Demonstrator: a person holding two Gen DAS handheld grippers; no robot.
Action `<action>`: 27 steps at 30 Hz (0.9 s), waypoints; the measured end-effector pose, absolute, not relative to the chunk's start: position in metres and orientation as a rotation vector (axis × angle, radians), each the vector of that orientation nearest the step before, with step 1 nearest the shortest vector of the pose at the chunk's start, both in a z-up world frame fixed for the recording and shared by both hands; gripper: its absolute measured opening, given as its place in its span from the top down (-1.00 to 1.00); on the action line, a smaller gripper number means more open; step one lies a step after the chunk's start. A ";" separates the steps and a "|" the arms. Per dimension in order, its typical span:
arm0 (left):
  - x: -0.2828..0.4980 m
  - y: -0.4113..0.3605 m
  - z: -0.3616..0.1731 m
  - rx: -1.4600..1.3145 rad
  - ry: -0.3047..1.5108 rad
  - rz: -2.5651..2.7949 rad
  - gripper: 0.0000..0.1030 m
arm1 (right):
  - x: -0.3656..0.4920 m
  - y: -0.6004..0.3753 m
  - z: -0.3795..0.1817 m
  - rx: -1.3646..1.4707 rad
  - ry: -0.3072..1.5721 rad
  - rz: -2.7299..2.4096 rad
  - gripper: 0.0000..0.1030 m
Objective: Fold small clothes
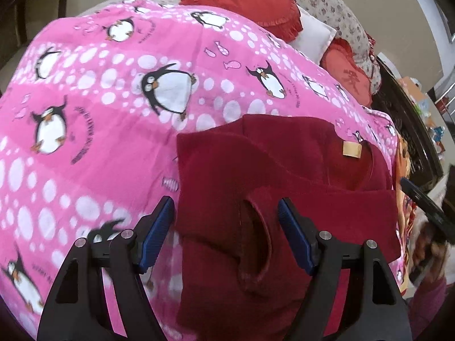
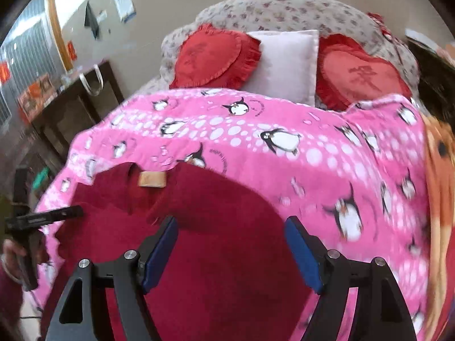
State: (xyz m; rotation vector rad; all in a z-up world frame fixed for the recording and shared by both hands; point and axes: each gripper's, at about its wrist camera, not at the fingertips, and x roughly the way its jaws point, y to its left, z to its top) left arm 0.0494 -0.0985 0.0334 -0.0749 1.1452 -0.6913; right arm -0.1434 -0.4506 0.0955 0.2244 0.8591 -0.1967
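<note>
A small dark red knitted garment [image 1: 256,164] lies on a pink penguin-print blanket [image 1: 93,130], with a tan label [image 1: 352,150] at its neck. One sleeve is folded across the body, its cuff opening [image 1: 256,241] facing me. My left gripper [image 1: 226,207] hovers open over that sleeve, and its blue pads [image 1: 160,221] do not press the cloth. In the right wrist view the garment [image 2: 216,227] and its label [image 2: 152,180] sit below my right gripper [image 2: 231,224], which is open and holds nothing. The black left gripper [image 2: 48,216] shows at the left edge.
Two red heart-shaped cushions [image 2: 213,56] and a white pillow [image 2: 287,62] lean on a floral headboard [image 2: 284,8] at the far end. A dark cabinet [image 2: 76,108] stands to the left. An orange patterned cloth [image 2: 440,156] borders the blanket on the right.
</note>
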 end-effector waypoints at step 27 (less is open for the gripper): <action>0.099 -0.158 0.059 0.082 1.030 -0.825 0.63 | -0.098 -0.485 0.102 0.174 0.756 -0.302 1.00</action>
